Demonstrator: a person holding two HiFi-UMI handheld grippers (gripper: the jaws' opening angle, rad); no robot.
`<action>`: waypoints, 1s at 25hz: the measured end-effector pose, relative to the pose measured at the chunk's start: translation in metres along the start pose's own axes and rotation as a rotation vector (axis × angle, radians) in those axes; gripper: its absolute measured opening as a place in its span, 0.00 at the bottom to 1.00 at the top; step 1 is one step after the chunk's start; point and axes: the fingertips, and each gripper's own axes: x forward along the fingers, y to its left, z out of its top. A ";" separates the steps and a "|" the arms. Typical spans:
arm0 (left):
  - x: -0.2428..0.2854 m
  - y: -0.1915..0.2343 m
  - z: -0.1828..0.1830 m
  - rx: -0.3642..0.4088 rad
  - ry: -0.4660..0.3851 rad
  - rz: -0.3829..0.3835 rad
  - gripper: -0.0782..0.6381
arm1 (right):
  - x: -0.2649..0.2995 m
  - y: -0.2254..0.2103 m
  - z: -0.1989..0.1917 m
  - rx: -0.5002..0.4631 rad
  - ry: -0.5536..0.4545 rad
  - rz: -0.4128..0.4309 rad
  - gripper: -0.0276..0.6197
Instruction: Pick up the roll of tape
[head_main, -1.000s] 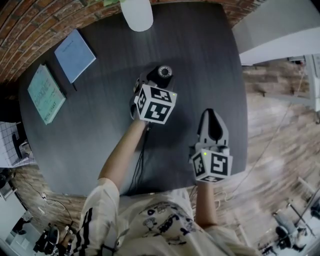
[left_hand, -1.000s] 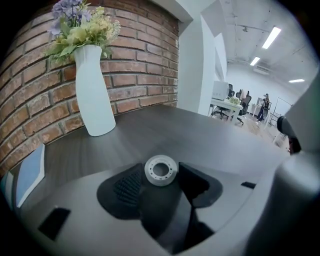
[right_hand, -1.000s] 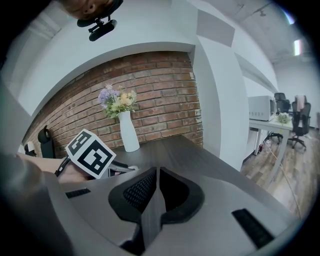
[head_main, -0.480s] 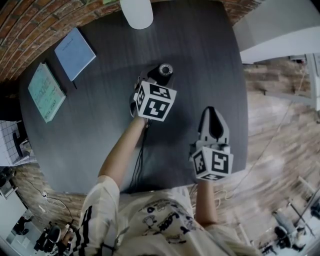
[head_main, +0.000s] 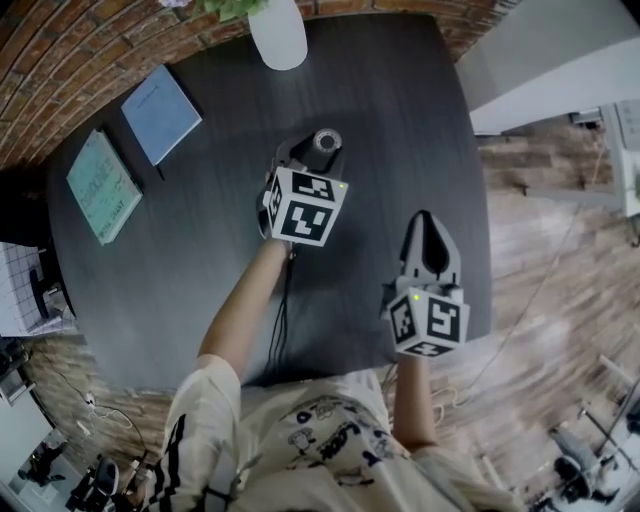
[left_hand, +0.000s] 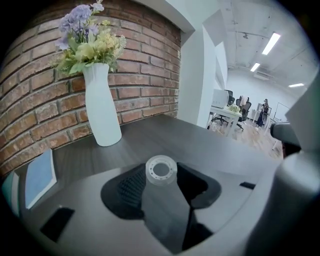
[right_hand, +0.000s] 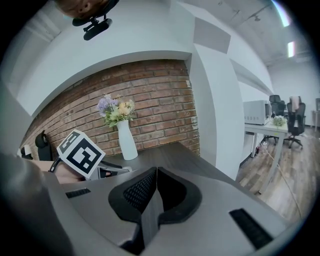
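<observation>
The left claw (left_hand: 161, 178) grips the roll of tape (head_main: 327, 140) at its very tips over the table (head_main: 200, 230), short of the white vase (left_hand: 102, 110), the right claw (right_hand: 152, 187) shut and empty farther from it; so shallow a hold could let the roll slip.

We read no words or numbers; print on the teal rectangular book (head_main: 103, 185) and pale blue rectangular notebook (head_main: 161, 114), far left, is too small.
</observation>
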 end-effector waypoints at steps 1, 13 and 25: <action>-0.006 0.000 0.003 -0.004 -0.010 0.000 0.38 | -0.002 0.001 0.004 -0.002 -0.007 -0.001 0.05; -0.114 0.006 0.062 -0.012 -0.211 0.032 0.38 | -0.034 0.036 0.052 -0.053 -0.114 0.009 0.05; -0.244 0.006 0.075 -0.002 -0.411 0.082 0.38 | -0.085 0.088 0.093 -0.100 -0.230 0.015 0.05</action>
